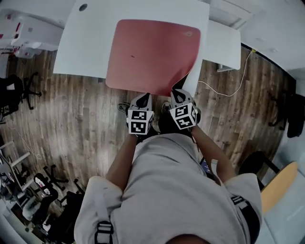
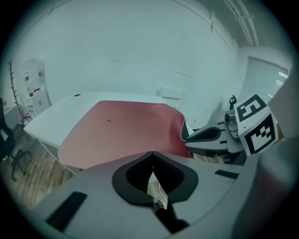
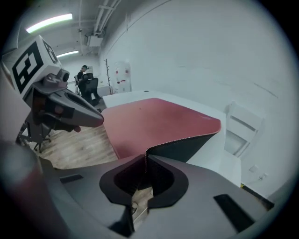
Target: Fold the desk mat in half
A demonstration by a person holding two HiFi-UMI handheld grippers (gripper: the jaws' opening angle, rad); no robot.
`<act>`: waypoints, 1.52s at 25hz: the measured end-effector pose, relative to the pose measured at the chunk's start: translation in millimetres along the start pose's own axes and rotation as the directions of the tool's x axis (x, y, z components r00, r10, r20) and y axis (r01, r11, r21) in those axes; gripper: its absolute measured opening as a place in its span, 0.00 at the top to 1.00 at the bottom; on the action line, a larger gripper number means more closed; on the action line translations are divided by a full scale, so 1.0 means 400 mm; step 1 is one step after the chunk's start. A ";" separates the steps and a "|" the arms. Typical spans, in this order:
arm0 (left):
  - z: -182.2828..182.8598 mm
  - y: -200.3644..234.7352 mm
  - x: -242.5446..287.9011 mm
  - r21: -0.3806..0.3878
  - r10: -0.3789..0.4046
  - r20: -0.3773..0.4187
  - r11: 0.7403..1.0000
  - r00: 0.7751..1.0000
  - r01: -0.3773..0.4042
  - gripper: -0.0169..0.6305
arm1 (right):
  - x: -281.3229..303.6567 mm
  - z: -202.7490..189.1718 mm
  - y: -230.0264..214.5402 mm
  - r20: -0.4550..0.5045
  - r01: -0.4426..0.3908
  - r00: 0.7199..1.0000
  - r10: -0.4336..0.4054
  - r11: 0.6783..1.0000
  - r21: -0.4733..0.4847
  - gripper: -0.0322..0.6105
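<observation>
1. Right gripper (image 3: 145,156) first: jaws pinched together on the near right corner of the desk mat (image 1: 152,52). The stitched rim rises straight out from between the pads.
2. That corner is lifted off the desk (image 1: 90,43) and curled over, so the mat's dark underside (image 3: 184,147) faces the right gripper view.
3. Left gripper (image 2: 152,153): jaws tip to tip, nothing seen between them. The tips sit right at the mat's near edge, close beside the right gripper. Whether they have caught the rim, I cannot tell.
4. The rest of the red mat lies flat across the middle of the white desk, its near edge hanging a little past the desk's near edge.
5. Writing: each marker cube (image 1: 139,121) carries only black-and-white squares, no words. A small logo (image 1: 188,33) sits by the mat's far right corner, too small to read. The wall posters (image 2: 35,86) are a blur.
6. A tiny dark speck (image 1: 132,56) shows on the mat, left of centre.
7. A round hole (image 1: 83,7) marks the desk's far left corner.
8. Around: a white side unit (image 1: 224,45) stands against the desk's right edge, and a white cable (image 1: 228,93) trails over the wooden floor (image 1: 81,114). Office chairs (image 1: 19,90) stand off to the left.
9. In the way: the person's grey shirt (image 1: 167,190) fills the lower head view.
</observation>
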State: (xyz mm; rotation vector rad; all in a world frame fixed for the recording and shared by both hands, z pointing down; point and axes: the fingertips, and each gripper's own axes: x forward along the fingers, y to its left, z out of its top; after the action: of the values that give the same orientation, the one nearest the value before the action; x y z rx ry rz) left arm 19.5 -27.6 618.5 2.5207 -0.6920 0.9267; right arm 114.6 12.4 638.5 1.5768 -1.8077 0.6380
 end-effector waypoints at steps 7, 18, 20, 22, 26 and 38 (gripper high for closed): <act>-0.043 0.097 -0.055 -0.037 0.038 0.008 0.999 0.999 -0.038 0.95 | 0.050 0.017 0.065 -0.072 -0.007 0.997 -0.003 0.990 -0.140 0.87; -0.088 0.137 -0.055 -0.088 0.060 0.008 0.994 0.998 -0.059 0.95 | 0.071 0.036 0.094 -0.089 -0.024 0.996 0.005 0.977 -0.214 0.87; -0.085 0.135 -0.059 -0.094 0.059 -0.004 0.994 0.998 -0.059 0.95 | 0.074 0.040 0.097 -0.087 -0.028 0.996 0.008 0.974 -0.223 0.87; -0.078 0.131 -0.061 -0.099 0.056 -0.007 0.993 0.998 -0.056 0.95 | 0.076 0.042 0.099 -0.087 -0.033 0.996 0.013 0.973 -0.228 0.87; -0.080 0.147 -0.066 -0.111 0.054 -0.012 0.992 0.998 -0.055 0.95 | 0.087 0.052 0.114 -0.091 -0.043 0.996 0.021 0.968 -0.246 0.87; -0.088 0.178 -0.079 -0.132 0.067 -0.008 0.989 0.998 -0.067 0.95 | 0.109 0.075 0.146 -0.098 -0.060 0.995 0.031 0.950 -0.307 0.87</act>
State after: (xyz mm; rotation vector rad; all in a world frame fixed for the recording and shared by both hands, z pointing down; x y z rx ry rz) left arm -58.9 -58.2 634.3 2.3927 -0.8142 0.8767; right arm 49.6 -29.5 653.7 1.2797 -1.7800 0.4148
